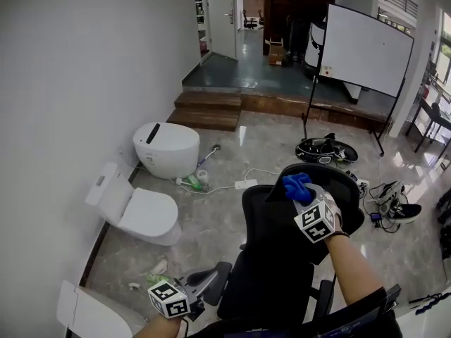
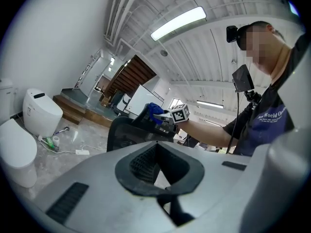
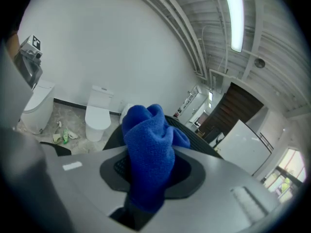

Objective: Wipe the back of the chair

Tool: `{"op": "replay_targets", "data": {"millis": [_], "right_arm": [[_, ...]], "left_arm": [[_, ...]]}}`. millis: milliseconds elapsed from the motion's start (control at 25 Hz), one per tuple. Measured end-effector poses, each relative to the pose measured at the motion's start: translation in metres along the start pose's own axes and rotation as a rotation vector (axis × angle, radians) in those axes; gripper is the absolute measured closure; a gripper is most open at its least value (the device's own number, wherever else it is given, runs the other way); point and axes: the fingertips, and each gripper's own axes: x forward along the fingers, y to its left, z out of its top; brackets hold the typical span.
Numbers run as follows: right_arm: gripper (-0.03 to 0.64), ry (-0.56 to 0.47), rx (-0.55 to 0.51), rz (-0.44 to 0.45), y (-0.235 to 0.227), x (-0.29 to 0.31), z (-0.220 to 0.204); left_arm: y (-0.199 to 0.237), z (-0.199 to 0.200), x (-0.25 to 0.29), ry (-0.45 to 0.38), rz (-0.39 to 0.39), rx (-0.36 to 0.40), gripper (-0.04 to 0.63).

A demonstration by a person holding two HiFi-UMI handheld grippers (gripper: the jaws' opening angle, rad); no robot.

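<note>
A black mesh office chair [image 1: 278, 220] stands in front of me, its back [image 2: 122, 131] toward me. My right gripper [image 1: 304, 197] is shut on a bunched blue cloth [image 1: 297, 186] and holds it against the top edge of the chair back. In the right gripper view the cloth [image 3: 147, 144] fills the gap between the jaws of the right gripper [image 3: 149, 174], with the chair's mesh top [image 3: 197, 139] just behind. My left gripper [image 1: 200, 282] hangs low at the chair's left side beside an armrest [image 1: 215, 273]. The left gripper [image 2: 158, 168] is shut with nothing in it.
Two white toilets [image 1: 144, 215] [image 1: 166, 148] stand by the white wall on the left. A power strip [image 1: 246, 184], a green bottle [image 1: 192, 182], cables and shoes [image 1: 399, 208] lie on the floor. A whiteboard [image 1: 366, 48] and wooden steps [image 1: 208, 109] are beyond.
</note>
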Motion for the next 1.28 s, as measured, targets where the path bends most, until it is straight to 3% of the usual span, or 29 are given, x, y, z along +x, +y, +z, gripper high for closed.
{"op": "replay_targets", "data": {"millis": [280, 520, 720, 880, 1040, 1160, 1280], "right_arm": [[0.500, 0.181, 0.068, -0.100, -0.056, -0.073, -0.101], [0.500, 0.210, 0.086, -0.153, -0.076, -0.124, -0.133], [0.500, 0.118, 0.030, -0.073, -0.044, -0.097, -0.092], [0.500, 0.027, -0.050, 0.027, 0.019, -0.040, -0.032], [0.500, -0.046, -0.038, 0.093, 0.055, 0.009, 0.018], [0.500, -0.049, -0.016, 0.101, 0.058, 0.018, 0.022], [0.500, 0.003, -0.004, 0.075, 0.043, 0.012, -0.002]], "left_arm": [[-0.040, -0.001, 0.054, 0.038, -0.127, 0.021, 0.592], [-0.063, -0.008, 0.086, 0.055, -0.204, 0.026, 0.592], [-0.059, -0.012, 0.078, 0.049, -0.183, 0.012, 0.592], [-0.035, -0.016, 0.040, 0.035, -0.117, 0.007, 0.592], [-0.004, -0.012, 0.005, 0.026, -0.045, -0.002, 0.592], [0.001, -0.010, -0.003, 0.019, -0.027, -0.013, 0.592], [-0.006, -0.010, 0.002, 0.024, -0.032, -0.016, 0.592]]}}
